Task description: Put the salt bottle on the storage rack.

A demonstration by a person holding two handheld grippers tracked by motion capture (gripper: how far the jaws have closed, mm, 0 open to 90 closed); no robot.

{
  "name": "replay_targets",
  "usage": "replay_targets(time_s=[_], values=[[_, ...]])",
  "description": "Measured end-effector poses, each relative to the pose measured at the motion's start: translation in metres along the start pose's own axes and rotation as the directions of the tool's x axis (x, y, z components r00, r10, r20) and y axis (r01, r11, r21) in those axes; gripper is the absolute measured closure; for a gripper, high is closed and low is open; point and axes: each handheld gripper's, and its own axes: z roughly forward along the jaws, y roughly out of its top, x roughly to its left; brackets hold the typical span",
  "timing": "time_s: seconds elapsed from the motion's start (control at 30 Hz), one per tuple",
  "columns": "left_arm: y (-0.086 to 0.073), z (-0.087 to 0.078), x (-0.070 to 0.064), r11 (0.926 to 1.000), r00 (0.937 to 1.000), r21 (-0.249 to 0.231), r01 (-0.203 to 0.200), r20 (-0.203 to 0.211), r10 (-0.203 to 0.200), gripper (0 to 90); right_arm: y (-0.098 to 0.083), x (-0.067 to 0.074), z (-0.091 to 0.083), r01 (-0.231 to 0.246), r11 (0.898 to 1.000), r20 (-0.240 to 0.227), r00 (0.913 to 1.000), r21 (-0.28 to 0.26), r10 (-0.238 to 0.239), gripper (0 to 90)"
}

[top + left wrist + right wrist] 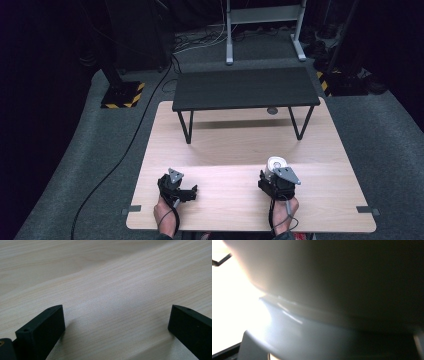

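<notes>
Near table's [320, 200] front edge, white cup [275, 164]

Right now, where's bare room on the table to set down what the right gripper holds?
The light wooden table is bare from the left gripper and the right gripper, which is shut on a white rounded object, to the black low shelf. Between the grippers is bare too. Tightest is under the shelf.

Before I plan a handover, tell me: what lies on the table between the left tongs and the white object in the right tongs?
Bare wood: in the high view nothing lies between the left tongs and the white object that the right tongs grip.
</notes>
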Motion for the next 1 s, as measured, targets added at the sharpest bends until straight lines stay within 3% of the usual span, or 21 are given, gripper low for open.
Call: replay_targets(time_s=[0.4, 1.0], values=[[0.000, 0.000, 0.000, 1.0000, 1.0000, 0.000, -0.002, -0.001, 0.002, 0.3, 0.011, -0.014, -0.004, 0.004, 1.000, 0.021, 0.9998, -0.012, -0.004, 27.7], [0.000, 0.000, -0.001, 1.0000, 1.0000, -0.001, -0.004, -0.002, 0.004, 0.3, 0.037, -0.025, -0.008, 0.023, 0.999, 0.020, 0.9996, -0.043, -0.022, 27.6]])
